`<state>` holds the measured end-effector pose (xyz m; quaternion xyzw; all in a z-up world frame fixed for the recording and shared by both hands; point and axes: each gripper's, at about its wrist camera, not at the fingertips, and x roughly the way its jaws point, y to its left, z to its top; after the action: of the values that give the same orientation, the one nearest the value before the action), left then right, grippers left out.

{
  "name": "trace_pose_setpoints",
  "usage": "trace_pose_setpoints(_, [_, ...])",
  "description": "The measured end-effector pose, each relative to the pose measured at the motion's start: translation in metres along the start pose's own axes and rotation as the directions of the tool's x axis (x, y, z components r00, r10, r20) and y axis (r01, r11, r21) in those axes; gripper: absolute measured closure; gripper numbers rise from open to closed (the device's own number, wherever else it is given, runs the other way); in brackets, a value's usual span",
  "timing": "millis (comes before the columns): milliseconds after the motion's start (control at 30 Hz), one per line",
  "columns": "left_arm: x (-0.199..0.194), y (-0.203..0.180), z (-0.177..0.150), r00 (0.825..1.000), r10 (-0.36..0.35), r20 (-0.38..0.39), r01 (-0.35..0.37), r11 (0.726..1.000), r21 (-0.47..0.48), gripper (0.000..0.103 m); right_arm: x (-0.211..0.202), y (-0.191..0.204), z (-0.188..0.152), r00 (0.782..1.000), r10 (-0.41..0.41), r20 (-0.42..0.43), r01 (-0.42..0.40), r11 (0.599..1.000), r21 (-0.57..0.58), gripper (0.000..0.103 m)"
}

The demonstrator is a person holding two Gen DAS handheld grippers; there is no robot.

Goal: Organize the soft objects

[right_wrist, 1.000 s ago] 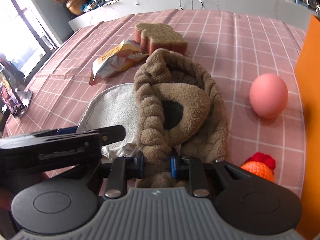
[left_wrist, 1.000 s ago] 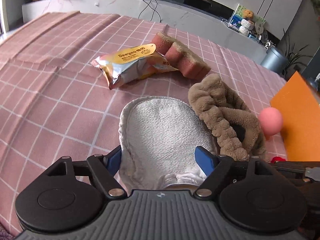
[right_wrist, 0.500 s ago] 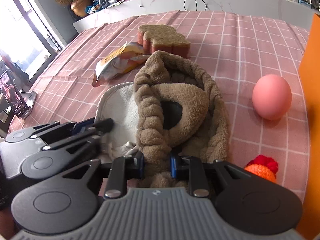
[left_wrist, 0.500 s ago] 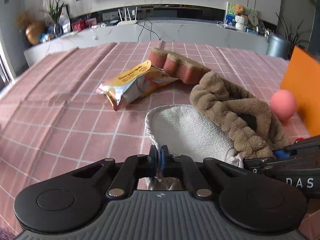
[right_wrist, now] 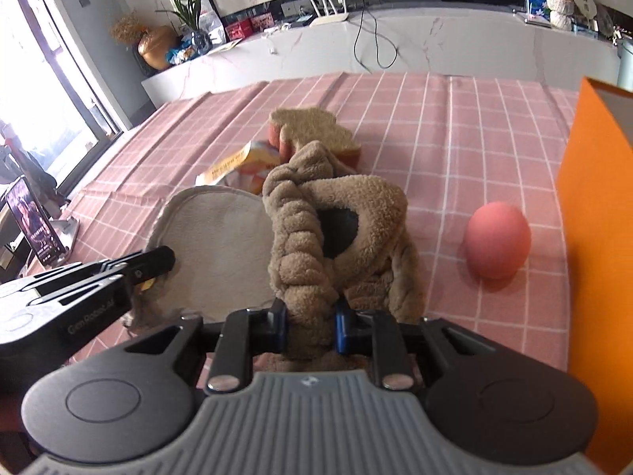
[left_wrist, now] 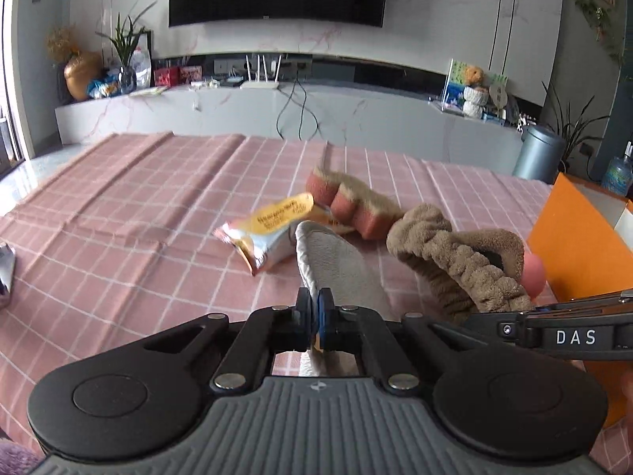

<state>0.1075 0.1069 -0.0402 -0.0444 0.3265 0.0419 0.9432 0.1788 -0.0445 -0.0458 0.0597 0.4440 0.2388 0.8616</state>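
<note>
From the left wrist view, the left hand-held gripper (left_wrist: 315, 318) is pinched together on the near edge of a grey round cloth (left_wrist: 336, 265), which stands up from between its fingers and runs away ahead of it. Just beyond the cloth's far end lies a snack packet (left_wrist: 269, 233), and past that a pink sponge (left_wrist: 350, 202). To the right of this hand-held gripper a brown plush headband (left_wrist: 459, 253) hangs raised, with a pink ball (left_wrist: 534, 277) partly hidden behind it and an orange box (left_wrist: 581, 245) further right. All rest on or above a counter covered by a pink checked cloth (left_wrist: 138, 213).

From the right wrist view, the right hand-held gripper (right_wrist: 310, 326) is clamped on the brown plush headband (right_wrist: 316, 237), which bunches up directly ahead of its fingers. The grey round cloth (right_wrist: 221, 249) lies immediately left, touching the headband. The pink ball (right_wrist: 497, 241) sits ahead to the right, near the orange box (right_wrist: 597, 213). The sponge (right_wrist: 312, 126) and snack packet (right_wrist: 241, 162) lie further ahead.
</note>
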Motion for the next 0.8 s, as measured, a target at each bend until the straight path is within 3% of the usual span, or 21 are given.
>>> trace_pose_setpoints(333, [-0.033, -0.002, 0.014, 0.998, -0.023, 0.063, 0.023, 1.0, -0.003, 0.1, -0.047, 0.007, 0.004, 0.994, 0.015, 0.109, -0.015, 1.0, -0.001, 0.084])
trace_pose_setpoints(800, [-0.083, -0.015, 0.026, 0.986, -0.043, 0.163, 0.041, 0.999, 0.012, 0.1, -0.123, 0.025, 0.005, 0.96, 0.044, 0.278, -0.032, 0.998, -0.046, 0.084])
